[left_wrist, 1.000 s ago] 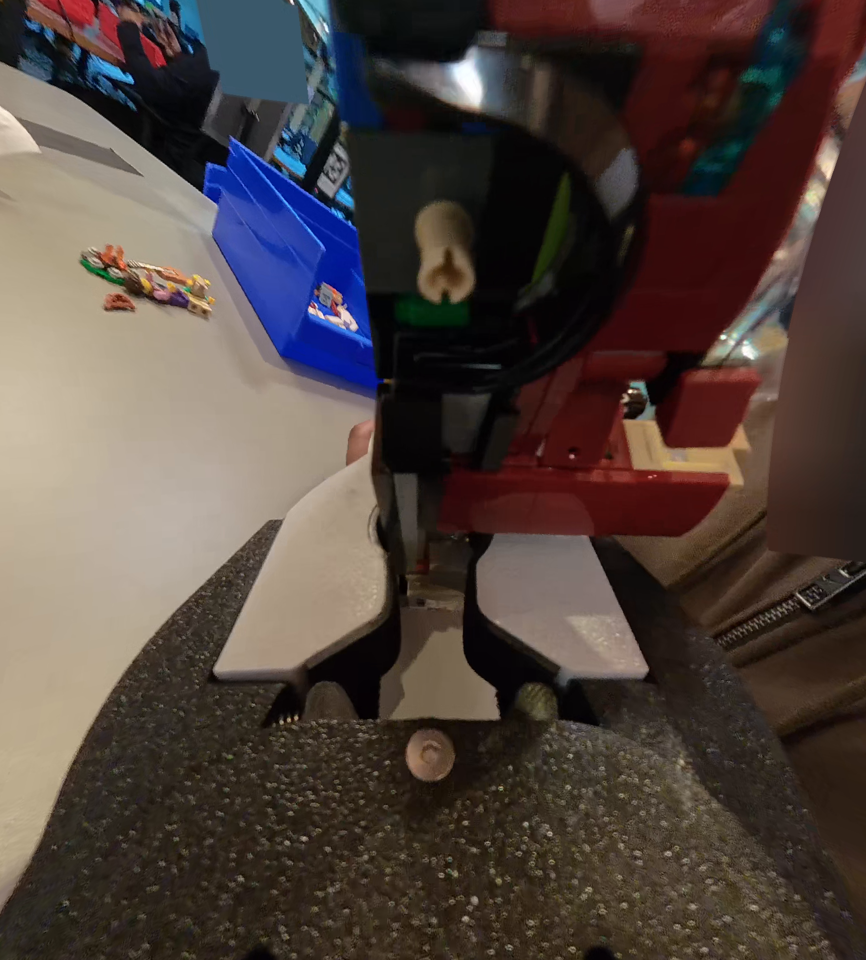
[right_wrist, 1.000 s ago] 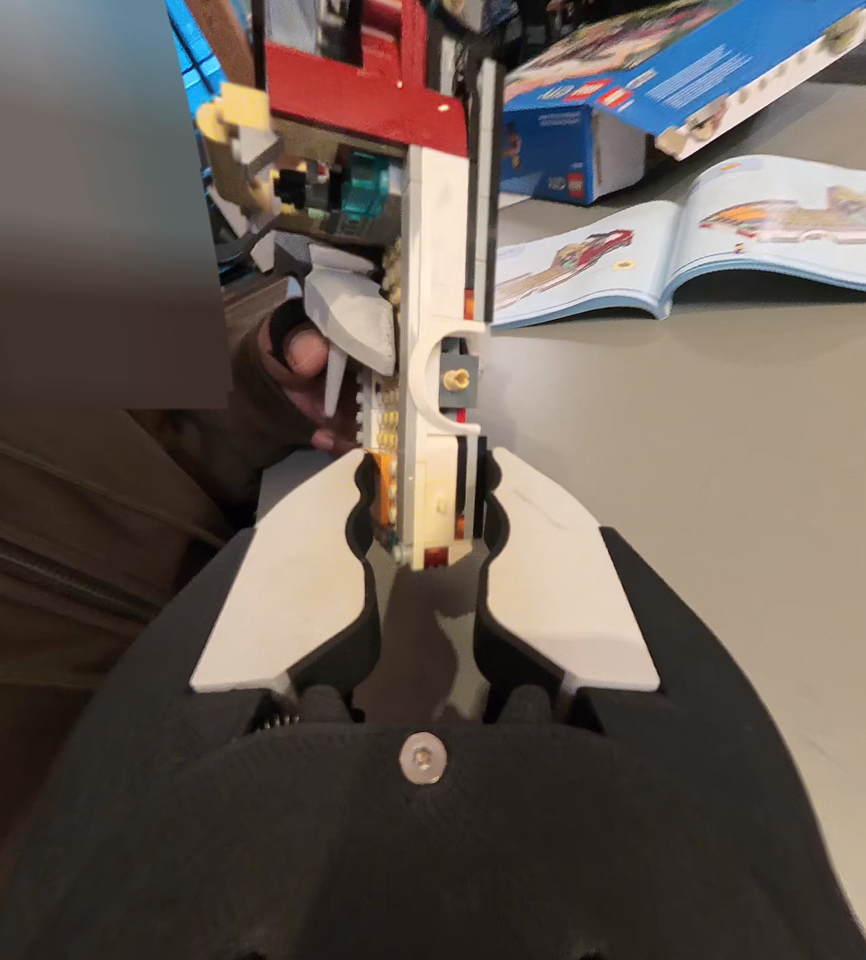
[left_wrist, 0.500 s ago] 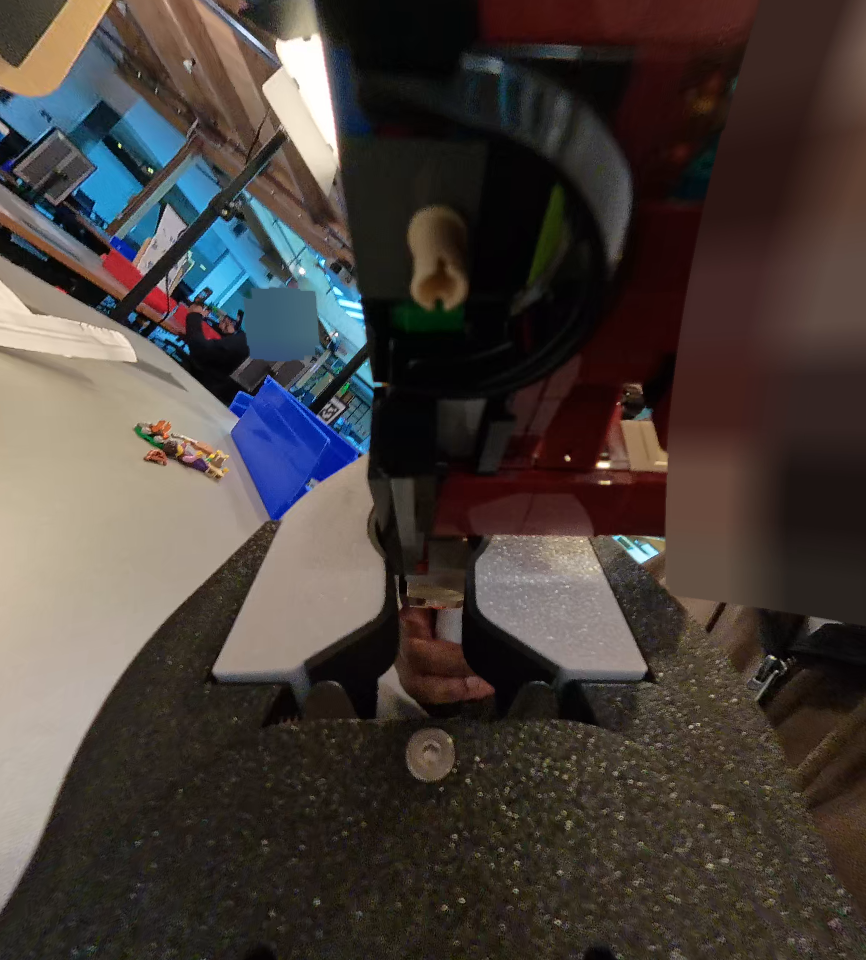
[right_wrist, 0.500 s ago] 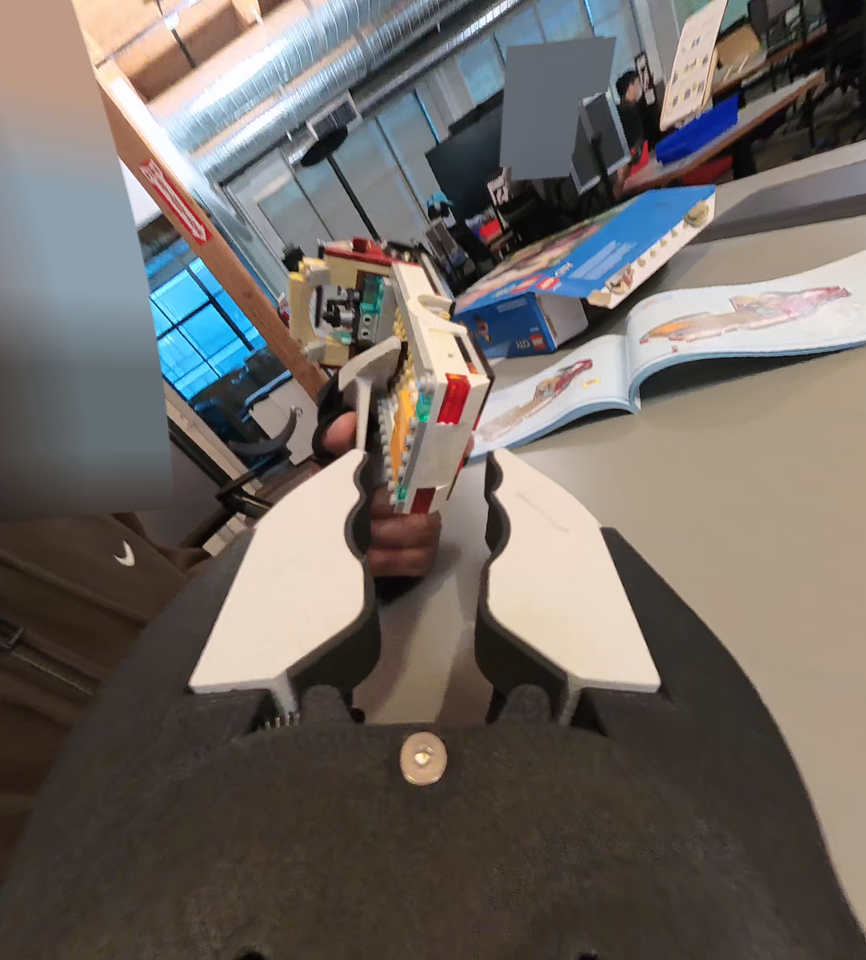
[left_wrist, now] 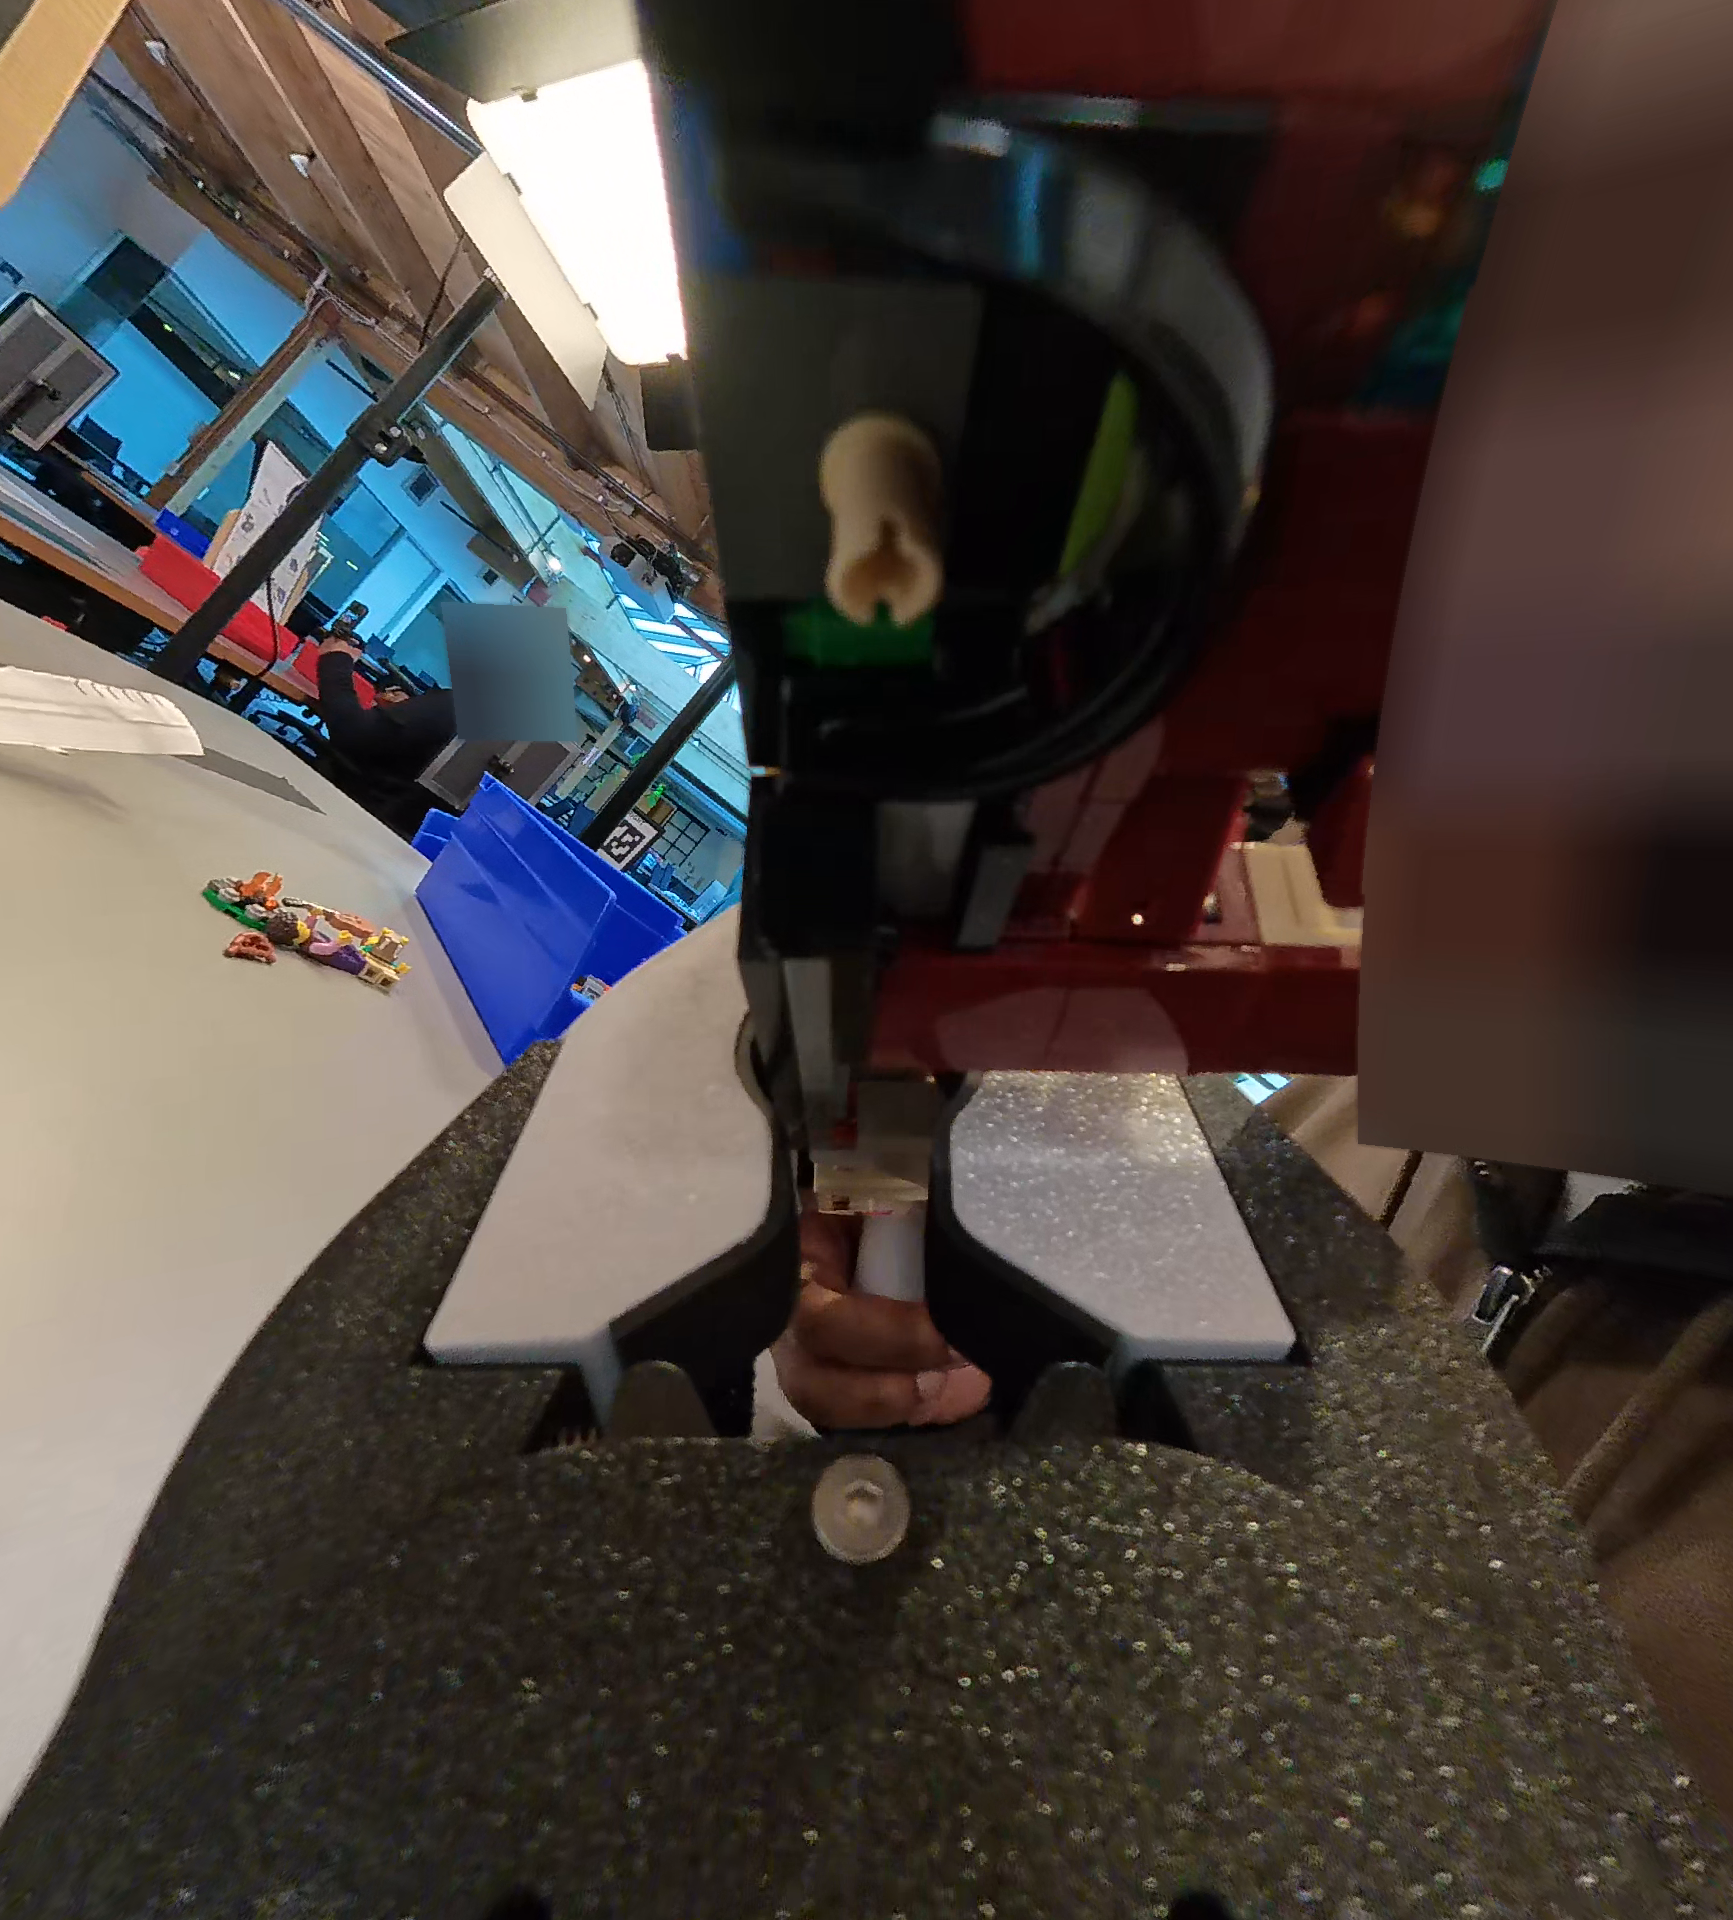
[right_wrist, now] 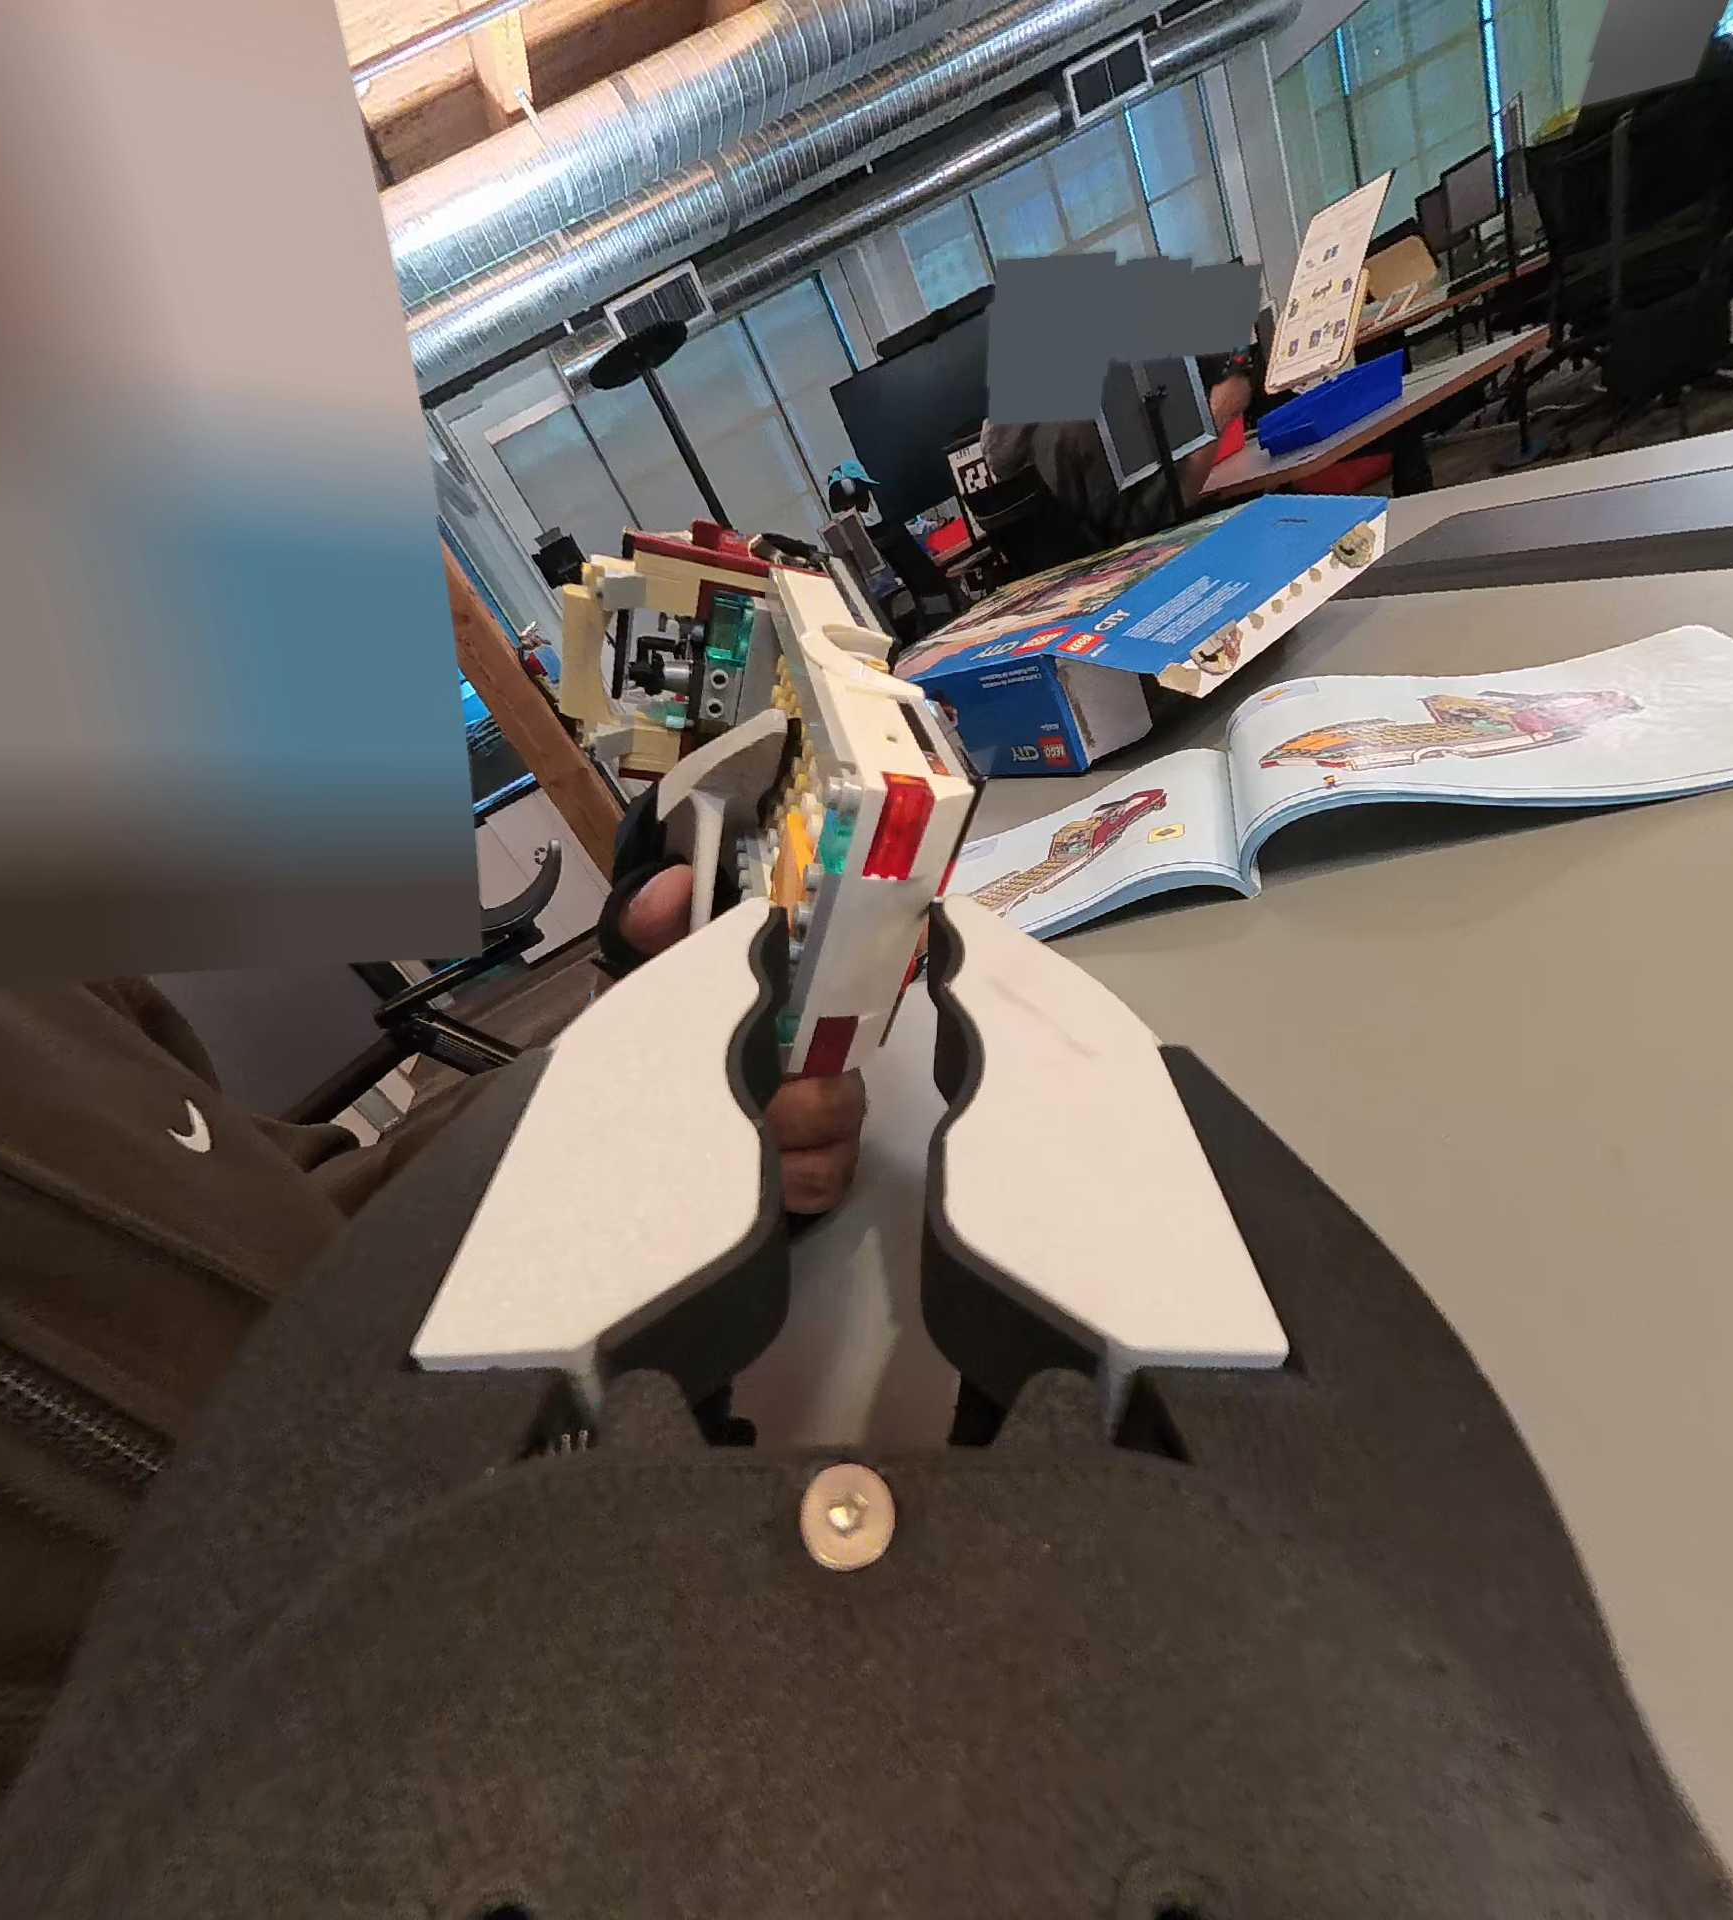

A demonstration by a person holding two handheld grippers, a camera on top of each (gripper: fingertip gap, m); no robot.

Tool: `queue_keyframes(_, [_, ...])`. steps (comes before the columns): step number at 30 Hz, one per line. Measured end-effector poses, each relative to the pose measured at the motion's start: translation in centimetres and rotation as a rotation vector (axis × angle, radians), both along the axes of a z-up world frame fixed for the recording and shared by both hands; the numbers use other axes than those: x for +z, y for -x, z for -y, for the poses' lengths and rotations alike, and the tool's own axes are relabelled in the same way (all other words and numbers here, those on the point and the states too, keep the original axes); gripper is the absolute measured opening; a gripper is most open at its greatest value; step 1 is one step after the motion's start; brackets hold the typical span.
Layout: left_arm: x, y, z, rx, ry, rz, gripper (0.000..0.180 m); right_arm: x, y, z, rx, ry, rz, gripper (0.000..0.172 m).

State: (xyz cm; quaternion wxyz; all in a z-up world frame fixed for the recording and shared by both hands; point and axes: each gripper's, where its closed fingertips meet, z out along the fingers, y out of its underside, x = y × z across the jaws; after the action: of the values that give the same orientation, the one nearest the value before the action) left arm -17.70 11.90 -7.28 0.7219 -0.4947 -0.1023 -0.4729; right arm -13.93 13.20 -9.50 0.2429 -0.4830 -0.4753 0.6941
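While the left claw [left_wrist: 862, 1132] pinches the dark red and black end of a toy brick model [left_wrist: 1101, 966] held above the grey bench [left_wrist: 114, 1143], the right claw [right_wrist: 846, 956] clamps the model's white tail end [right_wrist: 872, 935]; an open booklet [right_wrist: 1413, 769] lies further right.

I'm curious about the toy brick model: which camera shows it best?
The right wrist view: the brick model appears nearly whole, white, red and tan. The left wrist view sits too close, showing only blurred black and dark-red parts.
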Motion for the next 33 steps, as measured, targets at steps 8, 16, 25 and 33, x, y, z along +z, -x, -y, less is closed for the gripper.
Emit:
queue_keyframes(8, [0.0,-0.2,0.0,-0.003,-0.004,-0.013,0.023,-0.1,-0.1,0.1,0.014,0.022,-0.004,0.029])
queue_keyframes(16, [0.2,-0.5,-0.1,-0.028,-0.008,-0.002,0.024,0.2,-0.2,0.1,0.015,0.041,-0.025,0.025])
queue_keyframes(25, [-0.1,-1.4,-0.5,-0.040,0.022,-0.061,0.033,0.3,-0.3,-0.7,0.007,0.101,-0.030,0.025])
queue_keyframes(33, [-0.3,-1.9,-0.7,-0.049,0.032,-0.073,0.031,0.4,-0.4,-0.8,0.003,0.106,-0.037,0.024])
